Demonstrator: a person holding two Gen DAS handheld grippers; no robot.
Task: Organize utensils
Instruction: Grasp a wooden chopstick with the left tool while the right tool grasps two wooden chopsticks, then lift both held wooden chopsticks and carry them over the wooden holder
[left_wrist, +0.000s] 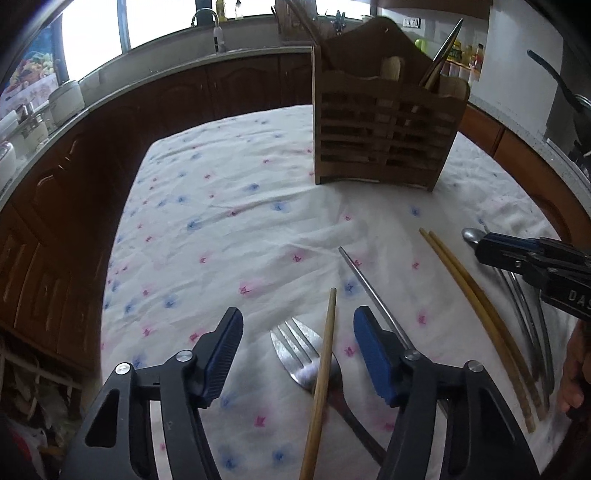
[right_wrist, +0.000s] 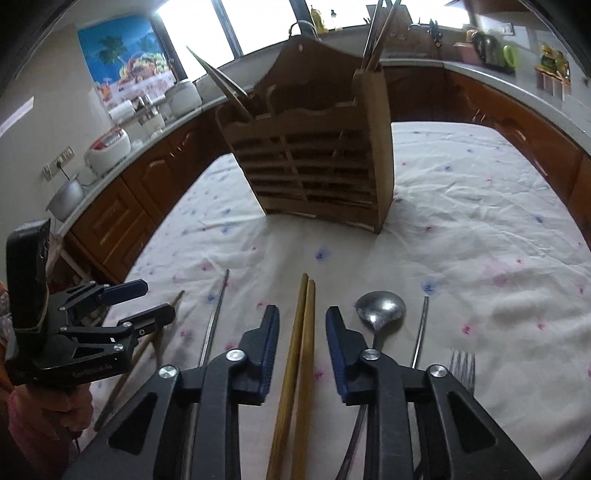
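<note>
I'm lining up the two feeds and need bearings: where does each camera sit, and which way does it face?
Left wrist: on the left gripper, looking along its open fingers at a steel fork under one wooden chopstick.
Right wrist: on the right gripper, open around a pair of yellow-brown chopsticks.
Shared: the slatted wooden utensil holder on the floral white tablecloth; each shows the other gripper.
</note>
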